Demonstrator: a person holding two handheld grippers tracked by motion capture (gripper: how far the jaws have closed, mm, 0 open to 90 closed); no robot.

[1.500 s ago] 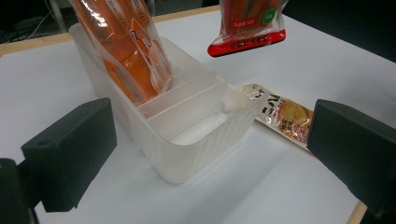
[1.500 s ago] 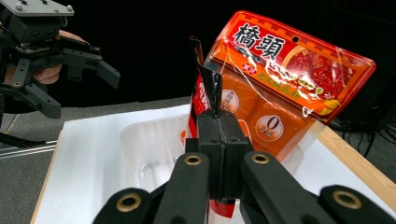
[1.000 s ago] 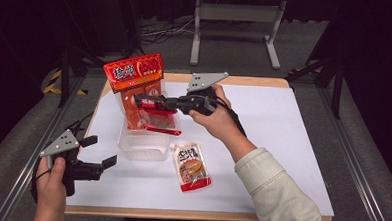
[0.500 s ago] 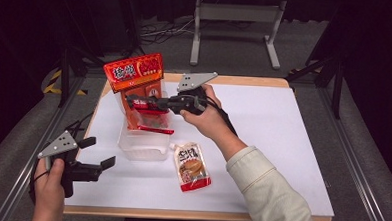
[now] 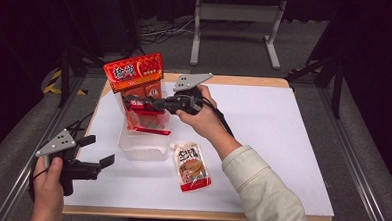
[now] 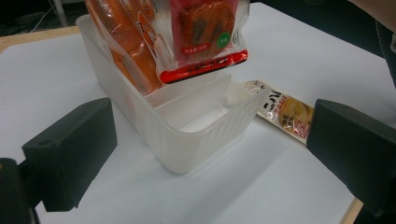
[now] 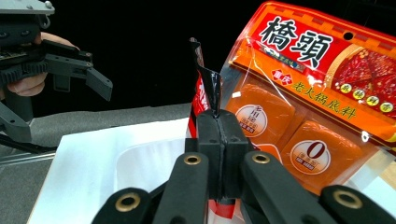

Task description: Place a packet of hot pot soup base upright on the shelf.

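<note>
Now your right tool (image 5: 130,103) is clenched on the red packet (image 5: 146,116); lower it straight into the clear bin (image 5: 143,149) beside the orange pack (image 5: 133,72), left tool (image 5: 98,151) released.

The tall hotpot-base packet (image 5: 135,75) is orange with a red header bearing white characters. The container (image 5: 143,147) is translucent white, the flat pouch (image 5: 192,166) cream with red trim, the table (image 5: 283,134) white.

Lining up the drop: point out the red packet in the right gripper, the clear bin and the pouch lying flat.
red packet (image 6: 205,32), left gripper view, printed front.
clear bin (image 5: 143,149), high view, near wall.
pouch (image 5: 191,166), high view, middle of its face.
</note>
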